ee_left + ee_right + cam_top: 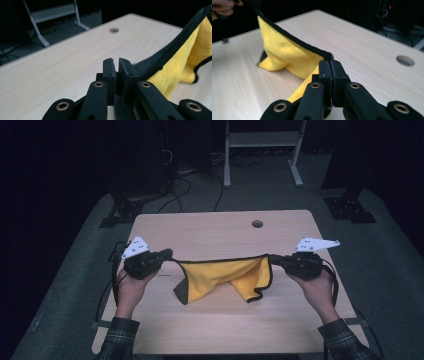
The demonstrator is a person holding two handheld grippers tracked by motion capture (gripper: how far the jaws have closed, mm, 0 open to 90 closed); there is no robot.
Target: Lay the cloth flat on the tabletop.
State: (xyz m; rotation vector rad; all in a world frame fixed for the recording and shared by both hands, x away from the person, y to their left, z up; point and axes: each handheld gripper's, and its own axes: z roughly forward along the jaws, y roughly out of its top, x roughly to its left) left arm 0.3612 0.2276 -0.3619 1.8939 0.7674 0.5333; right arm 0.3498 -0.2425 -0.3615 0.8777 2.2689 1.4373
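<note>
Yellow cloth (227, 275): fleecy microfibre, black stitched hem all round, grey-black reverse showing where one lower corner folds over. It hangs stretched between the two sets of jaws above the desk (210, 227); top hem runs nearly taut from one to the other, body sags below in two lobes, lowest folds touching or just above the wood (cannot tell which).

Left gripper (167, 255): jaws closed on the cloth's hem at one top corner. Left gripper view: pads nearly together, dark hem leaving from between them toward the right of the jaws, yellow pile (175, 72) hanging beside and beyond them.

Right gripper (274, 259): jaws closed on the opposite top corner. Right gripper view: pads pressed together, hem emerging right at their tips (329, 61), cloth (284, 53) running away ahead and to the left of the jaws.

Writing: no legible brand, label or text on cloth, grippers or desk.

View differences: the high view gives the whole span and both hands in plaid sleeves. Right gripper view shows the person's other hand (223, 7) at the far end of the hem. Left gripper view shows the grey underside of the hem up close. A round hole in the desk (257, 224) lies beyond both sets of jaws.
</note>
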